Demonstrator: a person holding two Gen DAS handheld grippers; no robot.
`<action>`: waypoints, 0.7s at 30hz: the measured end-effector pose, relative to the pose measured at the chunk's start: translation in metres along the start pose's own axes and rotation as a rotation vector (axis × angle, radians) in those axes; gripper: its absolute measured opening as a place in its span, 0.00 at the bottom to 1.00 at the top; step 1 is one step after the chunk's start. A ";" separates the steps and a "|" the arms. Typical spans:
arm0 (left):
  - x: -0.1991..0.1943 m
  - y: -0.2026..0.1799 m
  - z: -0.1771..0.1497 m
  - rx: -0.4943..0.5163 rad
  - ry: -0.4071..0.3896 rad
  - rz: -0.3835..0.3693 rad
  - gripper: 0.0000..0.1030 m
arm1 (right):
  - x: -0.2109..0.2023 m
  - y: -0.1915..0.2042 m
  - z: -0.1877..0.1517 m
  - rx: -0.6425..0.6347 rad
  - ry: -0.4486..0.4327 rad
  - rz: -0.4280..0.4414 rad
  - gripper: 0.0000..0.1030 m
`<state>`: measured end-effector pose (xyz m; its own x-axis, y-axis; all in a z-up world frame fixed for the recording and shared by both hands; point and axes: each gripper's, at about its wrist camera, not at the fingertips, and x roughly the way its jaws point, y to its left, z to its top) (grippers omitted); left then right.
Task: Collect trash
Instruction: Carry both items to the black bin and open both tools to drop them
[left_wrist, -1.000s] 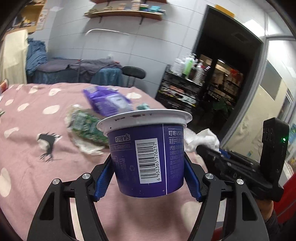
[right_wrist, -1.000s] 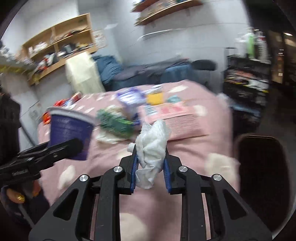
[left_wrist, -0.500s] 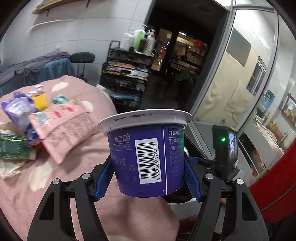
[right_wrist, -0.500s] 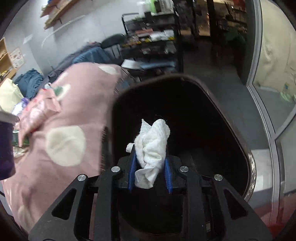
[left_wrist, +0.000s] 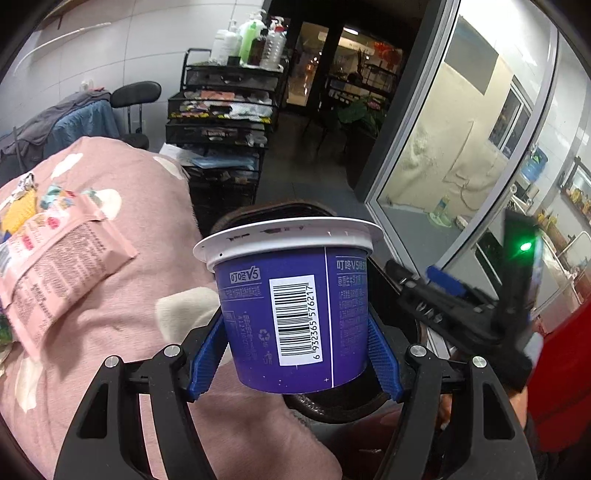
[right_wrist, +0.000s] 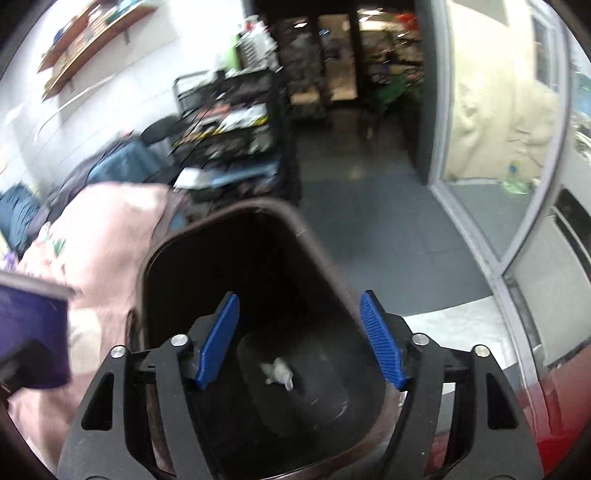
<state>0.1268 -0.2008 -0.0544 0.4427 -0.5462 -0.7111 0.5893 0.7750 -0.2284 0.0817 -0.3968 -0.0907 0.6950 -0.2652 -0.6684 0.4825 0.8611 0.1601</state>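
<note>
My left gripper (left_wrist: 293, 363) is shut on a purple yogurt cup (left_wrist: 291, 306) with a white rim, held upright above the near rim of the dark trash bin (left_wrist: 332, 404). The cup also shows at the left edge of the right wrist view (right_wrist: 33, 336). My right gripper (right_wrist: 299, 341) is open and empty over the bin's mouth (right_wrist: 147, 266). A crumpled white tissue (right_wrist: 277, 373) lies on the bin's bottom. The right gripper also shows in the left wrist view (left_wrist: 454, 310), to the right of the cup.
The pink spotted tablecloth (left_wrist: 147, 229) lies left of the bin, with a pink snack bag (left_wrist: 55, 266) and a yellow wrapper (left_wrist: 18, 210) on it. A black wire cart (left_wrist: 225, 110) stands behind. A glass door (left_wrist: 443, 147) is at the right.
My right gripper opened and the tissue dropped into the bin. Both grippers swung right from the table toward the bin, the left still holding the cup.
</note>
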 end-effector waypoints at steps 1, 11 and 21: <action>0.004 -0.003 0.001 0.006 0.012 -0.003 0.67 | -0.002 -0.003 0.004 0.010 -0.012 -0.003 0.71; 0.045 -0.031 0.001 0.100 0.145 0.041 0.67 | -0.027 -0.020 0.021 0.051 -0.075 0.014 0.77; 0.049 -0.027 0.001 0.098 0.167 0.058 0.84 | -0.035 -0.018 0.024 0.053 -0.084 0.035 0.82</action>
<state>0.1335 -0.2484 -0.0820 0.3642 -0.4344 -0.8238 0.6322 0.7649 -0.1239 0.0616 -0.4131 -0.0521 0.7532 -0.2725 -0.5986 0.4832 0.8468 0.2225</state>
